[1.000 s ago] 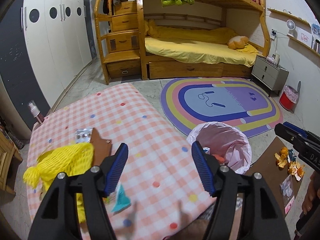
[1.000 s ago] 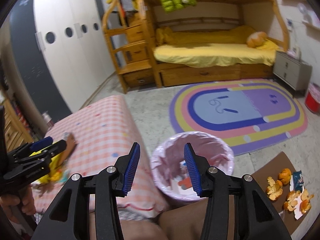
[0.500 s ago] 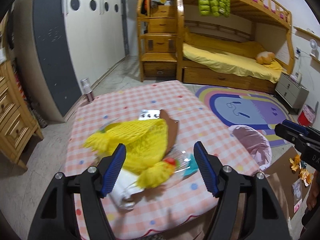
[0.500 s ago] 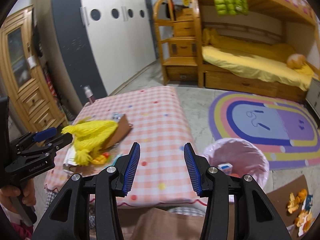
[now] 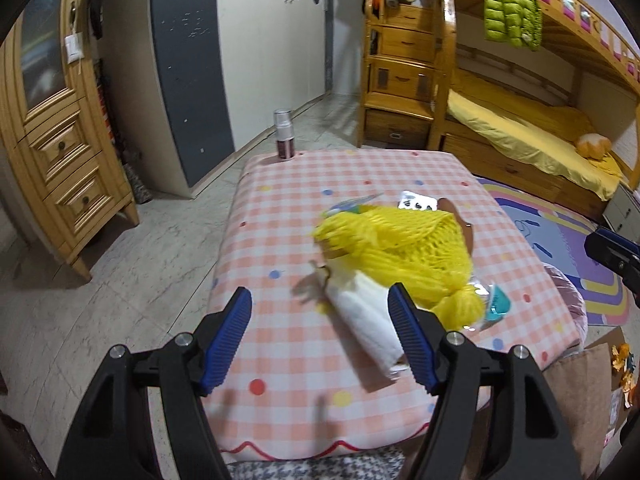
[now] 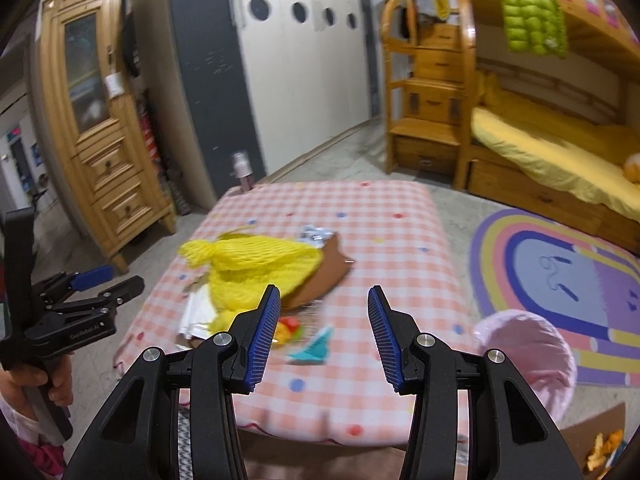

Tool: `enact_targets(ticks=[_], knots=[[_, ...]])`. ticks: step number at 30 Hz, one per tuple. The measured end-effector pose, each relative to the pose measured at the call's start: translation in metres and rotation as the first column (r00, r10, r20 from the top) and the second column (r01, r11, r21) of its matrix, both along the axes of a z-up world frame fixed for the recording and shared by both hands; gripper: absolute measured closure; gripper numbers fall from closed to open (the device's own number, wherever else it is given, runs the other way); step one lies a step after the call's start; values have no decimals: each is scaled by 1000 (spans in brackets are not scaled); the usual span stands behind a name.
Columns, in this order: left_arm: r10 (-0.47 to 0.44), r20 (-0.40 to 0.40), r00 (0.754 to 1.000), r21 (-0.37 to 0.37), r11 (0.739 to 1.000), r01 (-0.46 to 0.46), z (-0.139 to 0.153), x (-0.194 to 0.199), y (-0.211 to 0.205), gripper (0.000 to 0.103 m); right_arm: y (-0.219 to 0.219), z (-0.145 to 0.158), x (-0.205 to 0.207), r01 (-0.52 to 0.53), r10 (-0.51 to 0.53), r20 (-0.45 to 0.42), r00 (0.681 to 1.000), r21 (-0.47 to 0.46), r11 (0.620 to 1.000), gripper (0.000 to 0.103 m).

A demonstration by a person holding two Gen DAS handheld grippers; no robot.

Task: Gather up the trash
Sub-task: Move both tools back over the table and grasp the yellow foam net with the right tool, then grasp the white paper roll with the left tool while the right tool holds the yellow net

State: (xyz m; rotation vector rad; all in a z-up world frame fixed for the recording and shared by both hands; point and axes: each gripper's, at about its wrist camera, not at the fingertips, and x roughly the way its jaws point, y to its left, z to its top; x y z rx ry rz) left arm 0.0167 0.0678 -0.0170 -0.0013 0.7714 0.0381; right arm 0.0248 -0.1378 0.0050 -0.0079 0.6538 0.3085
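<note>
Left gripper (image 5: 320, 334) – jaws open, empty. The white wrapper (image 5: 366, 320) lies just ahead toward its right finger, long axis running diagonally away to the left. Right gripper (image 6: 322, 330) – also open and empty, likely farther off; blur limits certainty.

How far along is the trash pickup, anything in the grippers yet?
Done: cannot tell; the pink-lined bin beside the table shows no contents from here.
In hand: nothing. The left gripper and right gripper are both open and empty above the checked tablecloth.
Left: the yellow foam net, white wrapper, brown cardboard piece, teal scrap, foil blister pack, and orange peels on the floor.
</note>
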Motion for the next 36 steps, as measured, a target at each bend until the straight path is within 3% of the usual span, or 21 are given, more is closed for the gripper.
enact_targets(ticks=[10, 12, 14, 22, 26, 28, 29, 30, 36], knots=[[55, -40, 998, -29, 998, -57, -18, 11, 26, 34, 60, -35, 26, -107, 99, -94, 991, -84, 991, 56], [64, -47, 997, -34, 997, -66, -22, 14, 30, 34, 66, -40, 30, -126, 117, -112, 987, -75, 989, 44], [72, -55, 996, -44, 996, -74, -25, 18, 33, 34, 75, -46, 35, -146, 136, -123, 983, -76, 986, 40], [80, -93, 992, -75, 993, -88, -38, 27, 41, 34, 94, -69, 61, -148, 126, -194, 973, -105, 983, 42], [80, -102, 992, -82, 993, -89, -39, 24, 42, 34, 100, -77, 65, -155, 120, -227, 966, -141, 978, 51], [80, -102, 992, -84, 992, -89, -38, 22, 42, 34, 100, -78, 66, -152, 116, -233, 966, -148, 977, 62], [80, -101, 992, -86, 992, -89, -37, 21, 42, 34, 99, -77, 66, -145, 109, -225, 968, -150, 978, 75], [78, -102, 992, -89, 992, -87, -37, 20, 41, 34, 97, -75, 66, -137, 103, -213, 972, -149, 979, 81], [39, -87, 995, -86, 995, -46, -29, 13, 25, 26, 70, -26, 52, -64, 63, -25, 998, -58, 996, 85]])
